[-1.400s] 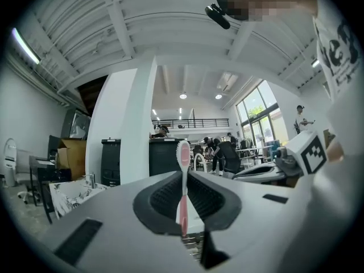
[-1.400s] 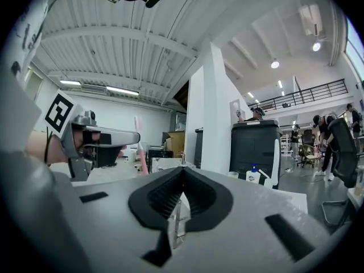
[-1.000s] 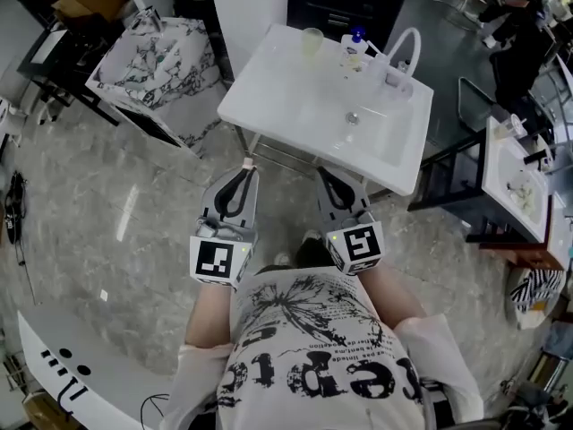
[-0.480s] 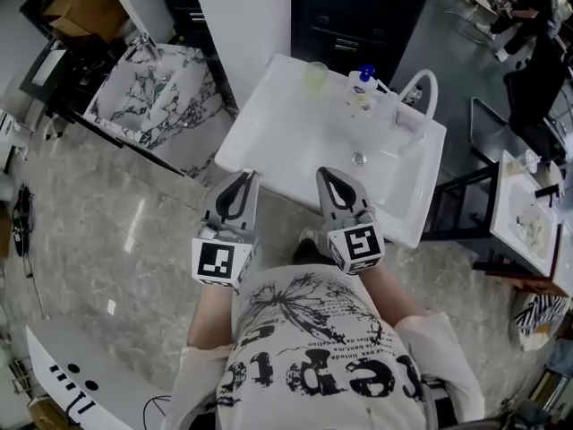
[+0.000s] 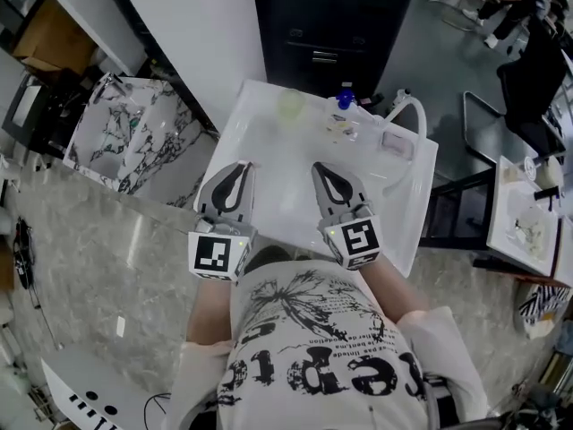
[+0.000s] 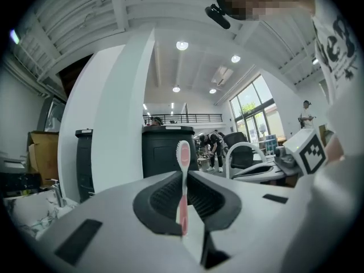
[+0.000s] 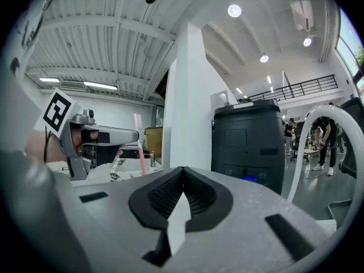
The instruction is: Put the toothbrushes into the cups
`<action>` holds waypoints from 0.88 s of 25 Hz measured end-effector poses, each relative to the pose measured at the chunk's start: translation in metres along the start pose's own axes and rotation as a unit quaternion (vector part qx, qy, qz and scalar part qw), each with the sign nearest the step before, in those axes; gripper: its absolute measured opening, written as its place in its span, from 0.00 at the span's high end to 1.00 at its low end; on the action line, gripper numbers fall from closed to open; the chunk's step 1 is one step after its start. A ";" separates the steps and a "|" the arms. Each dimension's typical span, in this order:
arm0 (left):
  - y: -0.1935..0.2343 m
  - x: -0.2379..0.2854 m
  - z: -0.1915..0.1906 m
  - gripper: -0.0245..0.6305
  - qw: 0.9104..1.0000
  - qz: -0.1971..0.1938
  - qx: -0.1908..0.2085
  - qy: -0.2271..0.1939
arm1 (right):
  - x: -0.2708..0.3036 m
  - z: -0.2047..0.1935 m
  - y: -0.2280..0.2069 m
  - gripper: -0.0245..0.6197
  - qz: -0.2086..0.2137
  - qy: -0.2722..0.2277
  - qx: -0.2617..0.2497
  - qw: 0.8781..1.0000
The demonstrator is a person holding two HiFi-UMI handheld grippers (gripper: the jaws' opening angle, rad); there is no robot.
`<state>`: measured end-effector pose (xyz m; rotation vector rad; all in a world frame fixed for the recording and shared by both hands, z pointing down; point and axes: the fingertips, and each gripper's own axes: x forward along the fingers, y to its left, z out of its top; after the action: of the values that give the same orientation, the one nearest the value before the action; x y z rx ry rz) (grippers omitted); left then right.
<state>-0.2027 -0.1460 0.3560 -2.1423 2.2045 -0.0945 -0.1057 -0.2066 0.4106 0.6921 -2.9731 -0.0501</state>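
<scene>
A pale translucent cup stands at the back rim of the white sink. My left gripper is over the basin's front left. In the left gripper view it is shut on a pink toothbrush, which stands upright with its head above the jaws. The right gripper view shows the same toothbrush sticking up from the left gripper. My right gripper hovers over the basin's front middle; its jaws are shut and nothing shows between them.
A soap bottle with a blue cap and an arched white faucet stand at the sink's back. A marble-patterned sink is on the left, a dark cabinet behind, and another sink on the right.
The person has stepped toward the white sink. Both grippers, which were in front of its edge, now reach over the basin. Their jaws have stayed as they were.
</scene>
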 end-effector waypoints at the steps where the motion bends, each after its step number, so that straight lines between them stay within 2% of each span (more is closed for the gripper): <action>1: 0.001 0.010 -0.001 0.92 1.000 -0.007 0.000 0.002 | 0.004 -0.003 -0.006 0.97 -0.005 0.004 0.002 1.000; 6: 0.009 0.053 -0.015 0.92 0.998 -0.057 -0.005 0.018 | 0.025 -0.009 -0.024 0.97 -0.035 0.020 0.007 0.999; 8: 0.017 0.071 -0.015 0.92 0.997 -0.074 -0.007 0.010 | 0.035 -0.008 -0.030 0.97 -0.049 0.031 0.014 0.998; 12: 0.026 0.103 -0.018 0.92 0.992 -0.123 -0.016 0.002 | 0.053 -0.007 -0.047 0.97 -0.102 0.031 0.023 0.994; 18: 0.042 0.150 -0.027 0.92 0.981 -0.192 -0.023 -0.014 | 0.075 -0.004 -0.060 0.97 -0.162 0.041 0.031 0.985; 22: 0.040 0.176 -0.038 0.92 0.968 -0.248 -0.030 -0.026 | 0.084 -0.010 -0.066 0.97 -0.199 0.046 0.041 0.978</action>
<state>-0.2506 -0.3206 0.3890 -2.6440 1.6131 0.0035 -0.1505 -0.3031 0.4235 1.2522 -2.7141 0.0752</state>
